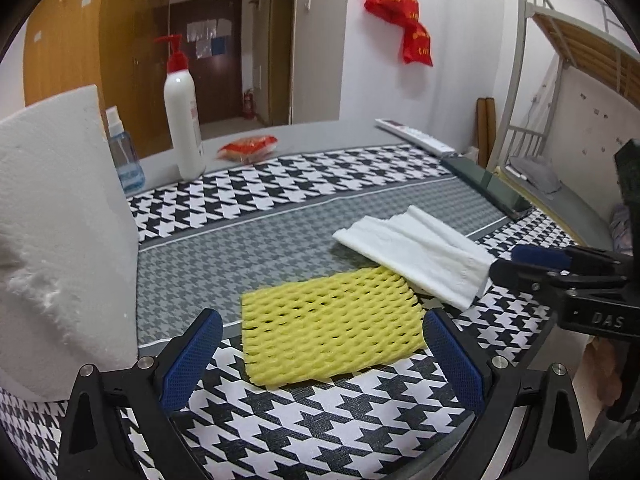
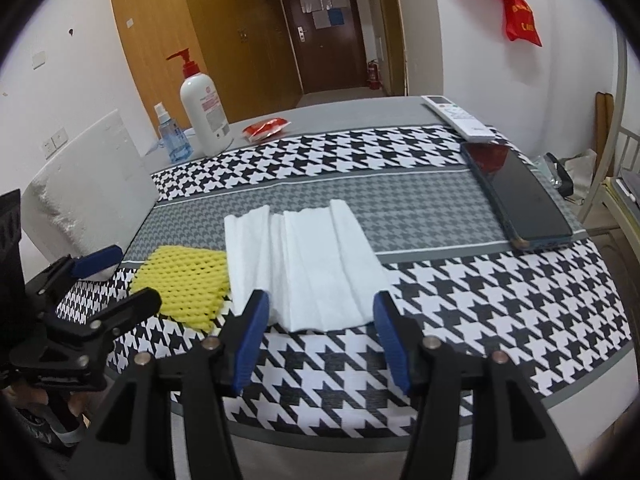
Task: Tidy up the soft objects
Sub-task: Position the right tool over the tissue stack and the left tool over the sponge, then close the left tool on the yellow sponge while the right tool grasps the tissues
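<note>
Yellow foam netting (image 1: 332, 324) lies between my left gripper's (image 1: 322, 354) spread jaws (nothing pinched); my right gripper (image 2: 320, 332), also open, straddles the white folded tissue (image 2: 308, 264).

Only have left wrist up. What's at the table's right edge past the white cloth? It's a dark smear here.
Observer: A dark phone lying flat, beyond the white cloth and apart from it.
Operator: Anything behind it?
Observer: A white remote, its near end right at the phone's far end.
Operator: Right gripper state? I only see it side-on.
Observer: The right gripper is open, a pad on either side of the cloth's near edge, not pressing it.
Operator: The yellow foam net?
Observer: The yellow foam net has its right edge tucked under the cloth.
</note>
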Available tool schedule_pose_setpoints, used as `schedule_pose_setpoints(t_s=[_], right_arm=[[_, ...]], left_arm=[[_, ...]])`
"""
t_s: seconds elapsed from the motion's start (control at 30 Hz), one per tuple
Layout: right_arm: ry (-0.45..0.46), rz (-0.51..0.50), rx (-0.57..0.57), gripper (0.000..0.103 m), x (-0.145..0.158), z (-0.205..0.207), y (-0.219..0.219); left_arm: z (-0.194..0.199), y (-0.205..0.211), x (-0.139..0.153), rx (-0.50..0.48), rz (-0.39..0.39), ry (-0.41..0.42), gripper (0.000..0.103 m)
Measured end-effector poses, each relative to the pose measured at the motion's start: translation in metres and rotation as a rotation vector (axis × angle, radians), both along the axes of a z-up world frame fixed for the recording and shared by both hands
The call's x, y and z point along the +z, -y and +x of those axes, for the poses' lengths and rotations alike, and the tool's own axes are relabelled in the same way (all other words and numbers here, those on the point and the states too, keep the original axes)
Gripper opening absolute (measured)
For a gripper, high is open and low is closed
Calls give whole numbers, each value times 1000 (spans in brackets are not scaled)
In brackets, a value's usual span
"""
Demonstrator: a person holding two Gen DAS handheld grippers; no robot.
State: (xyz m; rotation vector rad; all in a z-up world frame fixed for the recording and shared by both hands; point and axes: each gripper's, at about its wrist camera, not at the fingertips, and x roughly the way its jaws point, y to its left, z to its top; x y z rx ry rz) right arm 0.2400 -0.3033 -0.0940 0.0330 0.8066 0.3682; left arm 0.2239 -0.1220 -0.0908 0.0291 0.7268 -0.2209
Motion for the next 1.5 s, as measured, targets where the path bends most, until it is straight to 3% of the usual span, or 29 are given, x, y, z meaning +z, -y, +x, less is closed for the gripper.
schedule_pose_setpoints(t_s=[0.17, 0.3, 0.77, 0.83, 1.03, 1.07, 1.17, 1.3, 1.5], right_arm=[[7, 6, -1, 60, 2, -2, 3], [20, 12, 1, 68, 4, -3, 6], [3, -4, 35, 68, -1, 6, -2], [2, -8, 38, 68, -1, 6, -3], [-2, -9, 42, 68, -2, 9, -7], [-2, -7, 46, 68, -2, 9, -7], [-5, -8, 60, 69, -2, 12, -10], [-17, -22, 72, 69, -6, 18, -17], [-12, -38, 84, 69, -4, 20, -22]], left_arm=[[7, 2, -3, 13, 15, -19, 98], [13, 1, -9, 18, 15, -62, 95], [23, 6, -16, 10, 44, -122, 82], [22, 6, -16, 4, 38, -123, 78], [23, 5, -13, -5, 17, -113, 49], [22, 5, -12, -7, 17, -107, 39], [20, 4, -10, -24, -2, -97, 31], [17, 3, -8, -33, -6, -82, 24], [12, -1, 2, -20, -7, -42, 23]])
